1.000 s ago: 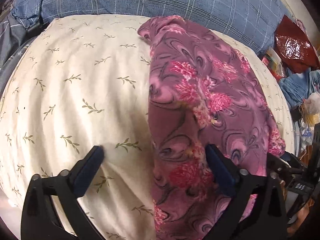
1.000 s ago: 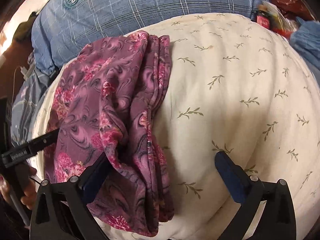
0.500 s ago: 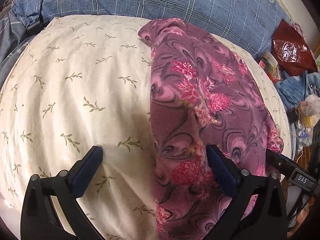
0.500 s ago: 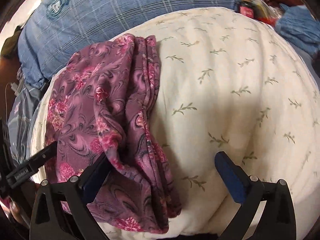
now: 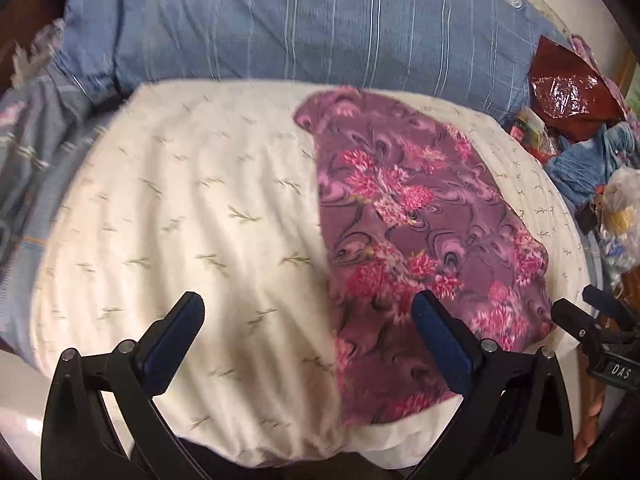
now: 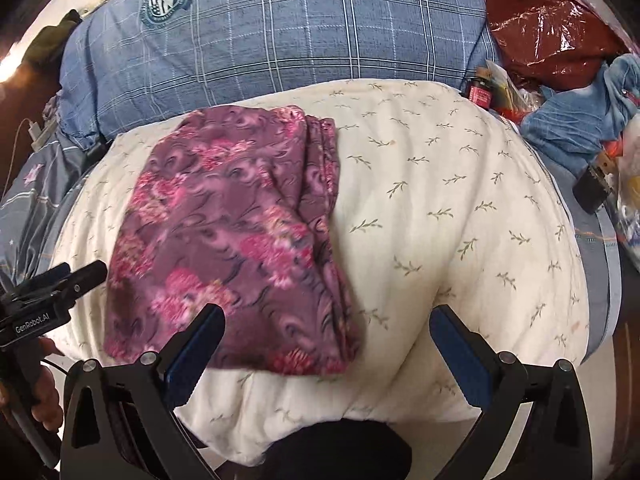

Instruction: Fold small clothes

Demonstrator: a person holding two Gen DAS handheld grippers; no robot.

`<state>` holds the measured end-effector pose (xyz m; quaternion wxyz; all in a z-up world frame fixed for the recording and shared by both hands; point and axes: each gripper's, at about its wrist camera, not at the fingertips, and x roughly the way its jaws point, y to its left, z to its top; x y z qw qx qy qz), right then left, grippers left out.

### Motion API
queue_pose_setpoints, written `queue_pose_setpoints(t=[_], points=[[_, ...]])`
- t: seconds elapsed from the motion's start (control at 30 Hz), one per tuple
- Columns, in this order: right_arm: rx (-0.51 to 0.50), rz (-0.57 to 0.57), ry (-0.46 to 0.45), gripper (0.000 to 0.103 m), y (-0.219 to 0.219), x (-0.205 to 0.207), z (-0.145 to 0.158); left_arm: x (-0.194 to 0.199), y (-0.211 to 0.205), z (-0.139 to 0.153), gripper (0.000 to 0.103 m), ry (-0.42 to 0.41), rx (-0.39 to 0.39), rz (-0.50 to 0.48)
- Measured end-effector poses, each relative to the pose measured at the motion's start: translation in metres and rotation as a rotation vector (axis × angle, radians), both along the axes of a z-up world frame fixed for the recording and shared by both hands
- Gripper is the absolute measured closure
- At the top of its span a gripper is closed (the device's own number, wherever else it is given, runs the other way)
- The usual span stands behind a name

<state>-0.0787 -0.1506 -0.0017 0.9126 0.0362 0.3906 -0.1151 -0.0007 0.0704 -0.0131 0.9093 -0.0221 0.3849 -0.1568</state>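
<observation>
A purple garment with pink flowers lies folded into a long strip on a cream leaf-print cushion. In the right wrist view the garment shows stacked folded edges along its right side on the cushion. My left gripper is open and empty above the cushion's near edge, with its right finger over the garment's near end. My right gripper is open and empty, held above the garment's near right corner. Neither gripper touches the cloth.
A blue plaid pillow lies behind the cushion. A dark red plastic bag, blue cloth and small clutter sit at the right. Grey bedding lies at the left. The cushion's near edge drops off below the grippers.
Both grippers have pulled back and up from the garment, so more of the cushion and its near edge shows. The garment lies still. Both grippers stayed open.
</observation>
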Motion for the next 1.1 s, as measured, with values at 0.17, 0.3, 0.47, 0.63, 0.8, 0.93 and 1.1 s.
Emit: queue_pose_setpoints(t=[0.17,0.3,0.47,0.63,0.8,0.93,1.1], points=[[-0.058,0.012,-0.039,0.000,0.013,-0.014,0.003,-0.025,0.008,0.006,0.000,-0.100,0.079,0.036],[-0.112,0.025,-0.067,0.000,0.021,-0.020,0.005,-0.038,0.007,0.004,0.000,-0.126,0.117,0.038],[-0.141,0.035,-0.087,0.000,0.024,-0.024,0.006,-0.044,-0.001,0.002,0.000,-0.125,0.144,0.017],[-0.162,0.024,-0.098,0.000,0.023,-0.028,0.004,-0.045,-0.005,-0.001,0.000,-0.108,0.148,0.006],[-0.169,0.028,-0.091,0.000,0.020,-0.030,0.000,-0.053,-0.010,-0.001,0.000,-0.121,0.176,-0.046],[-0.164,0.048,-0.065,0.000,0.020,-0.029,-0.003,-0.059,-0.009,0.000,0.000,-0.131,0.181,-0.069],[-0.191,0.057,-0.029,0.000,0.022,-0.032,-0.005,-0.058,0.004,-0.002,0.000,-0.106,0.177,-0.062]])
